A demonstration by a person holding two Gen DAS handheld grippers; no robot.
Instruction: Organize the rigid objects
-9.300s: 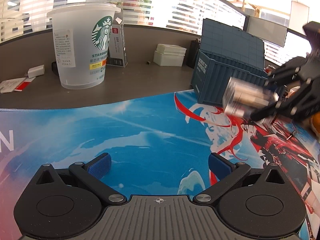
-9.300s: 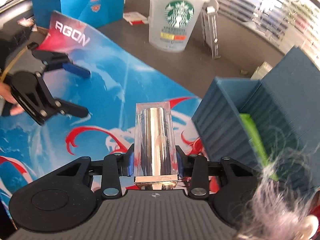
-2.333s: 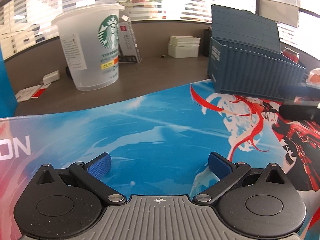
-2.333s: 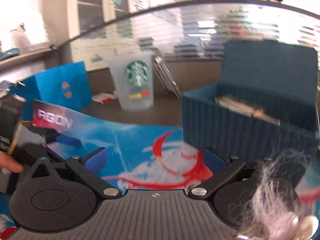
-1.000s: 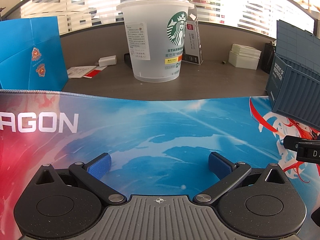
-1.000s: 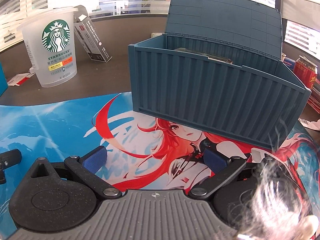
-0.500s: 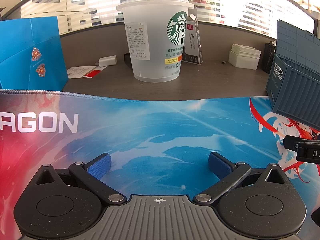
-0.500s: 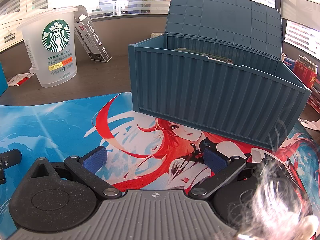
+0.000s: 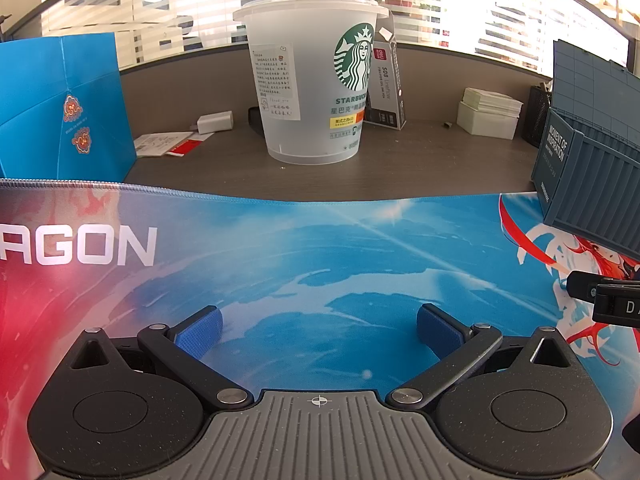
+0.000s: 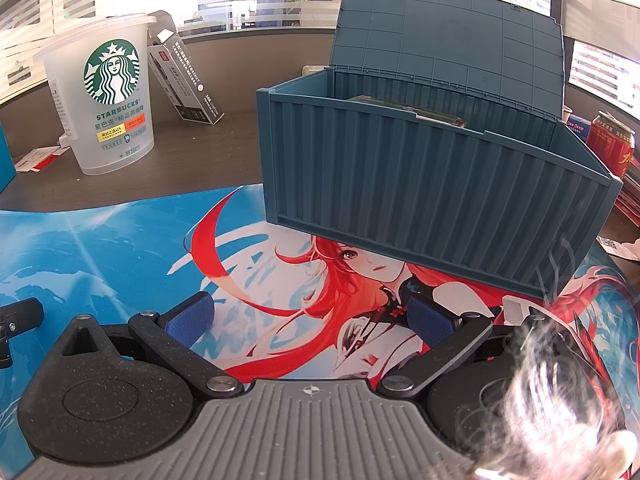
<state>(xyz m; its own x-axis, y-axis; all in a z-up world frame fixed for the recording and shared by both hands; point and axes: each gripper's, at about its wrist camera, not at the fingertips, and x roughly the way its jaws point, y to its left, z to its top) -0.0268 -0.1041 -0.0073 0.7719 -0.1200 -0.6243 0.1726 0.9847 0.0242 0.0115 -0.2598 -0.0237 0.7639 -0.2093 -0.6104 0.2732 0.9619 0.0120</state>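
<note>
Seemingly near done: items in open-lidded box [image 10: 420, 184]; left gripper [image 9: 318, 326] and right gripper [image 10: 308, 316] spread wide, empty; mat [image 9: 300, 248] bare

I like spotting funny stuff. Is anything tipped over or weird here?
Only small things. The box behind the cup leans instead of standing straight, with its top flap open. The bin sits with its lid up. Nothing looks spilled or broken.
</note>
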